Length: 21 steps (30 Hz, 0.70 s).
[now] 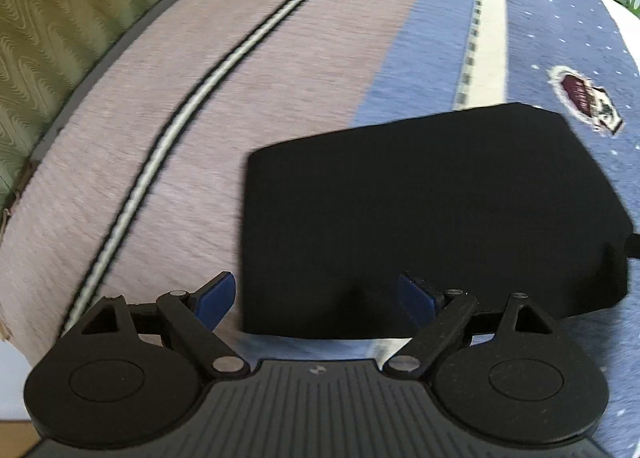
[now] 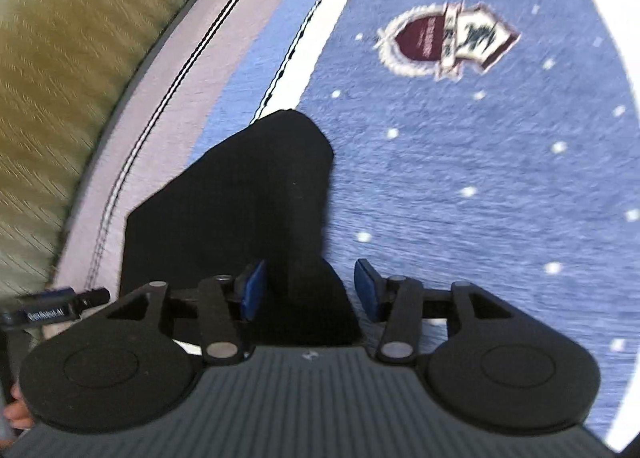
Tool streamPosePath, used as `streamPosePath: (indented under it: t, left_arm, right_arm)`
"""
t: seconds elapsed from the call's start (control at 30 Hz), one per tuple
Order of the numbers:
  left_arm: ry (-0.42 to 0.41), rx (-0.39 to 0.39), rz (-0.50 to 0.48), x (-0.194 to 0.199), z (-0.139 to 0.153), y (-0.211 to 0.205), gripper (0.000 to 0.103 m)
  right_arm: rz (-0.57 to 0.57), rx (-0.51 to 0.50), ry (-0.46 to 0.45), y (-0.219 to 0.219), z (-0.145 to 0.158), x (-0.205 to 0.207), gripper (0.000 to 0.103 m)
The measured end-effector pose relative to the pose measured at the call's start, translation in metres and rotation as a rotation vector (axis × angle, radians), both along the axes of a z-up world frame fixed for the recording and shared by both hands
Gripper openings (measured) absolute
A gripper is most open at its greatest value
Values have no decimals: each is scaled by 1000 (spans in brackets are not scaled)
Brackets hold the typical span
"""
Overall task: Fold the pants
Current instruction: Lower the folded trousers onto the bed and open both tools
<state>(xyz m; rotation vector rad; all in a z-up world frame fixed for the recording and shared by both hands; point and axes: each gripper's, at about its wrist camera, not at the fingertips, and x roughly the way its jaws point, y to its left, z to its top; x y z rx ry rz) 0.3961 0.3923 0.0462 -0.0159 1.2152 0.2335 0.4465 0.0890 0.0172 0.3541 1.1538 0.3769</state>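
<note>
Both grippers are basically hands-off right now. The left gripper [image 1: 316, 296] has its blue pads spread wide, nothing pinched, hovering over the near left corner of the black pants [image 1: 432, 218]. One pad sits out past the fabric edge, the other hangs over it. The right gripper [image 2: 310, 292] is about half open, and a strip of the pants [image 2: 240, 202] runs up between its pads, but I can't see either pad pressing on it, so I'd call that a loose straddle, not a grip.

The pants themselves lie as a compact dark rectangle on the bedspread [image 1: 280, 70], straddling the beige band and the blue part with the little crests, right by the cream stripe [image 1: 494, 18].

My read: the folding looks pretty much done. Edges look tidy and flat, no leg or waistband sticking out that I can spot. Maybe a final smoothing or nudge is left, hard to say since black fabric hides the layers.
</note>
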Motion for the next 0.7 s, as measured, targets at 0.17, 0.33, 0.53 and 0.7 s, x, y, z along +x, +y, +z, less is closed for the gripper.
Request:
streamPosePath:
  t: [0.17,0.33,0.53,0.7]
  left_arm:
    - [63,-23,61,12,-15,-33,89]
    - [108,-42,72,22,-34,-51,88]
    - [116,48,68,23,-39,-65,88]
    - [112,63,80,19,-36,-65,88]
  right_arm:
    - [-8,-144,-118,9,30,-23,71]
    - [48,-257,-233,23,51,-48,85]
    - [46,-356,-261,19,56,-60,88]
    - [38,-376,-303,32,66,-66,92]
